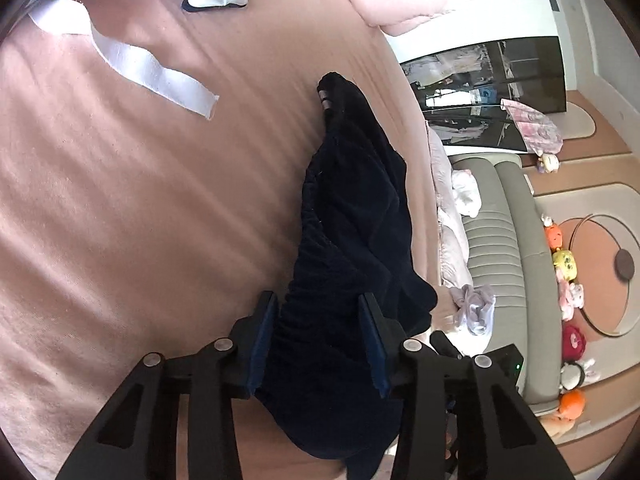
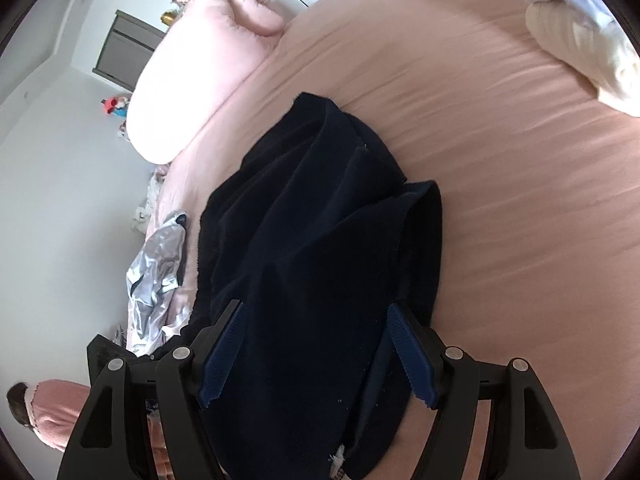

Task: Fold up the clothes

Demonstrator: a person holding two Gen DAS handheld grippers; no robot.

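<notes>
The dark garment (image 1: 352,216) lies bunched on the pink bedsheet (image 1: 120,208), its long axis running from bottom centre toward upper centre of the left wrist frame. My left claw (image 1: 320,340) straddles its near end, pads touching the gathered cloth; whether they pinch it I cannot tell. My right claw (image 2: 316,344) stands wide open around the other end.

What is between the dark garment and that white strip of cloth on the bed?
Only bare pink sheet separates the dark garment from the white strip, seen in the left wrist view.
</notes>
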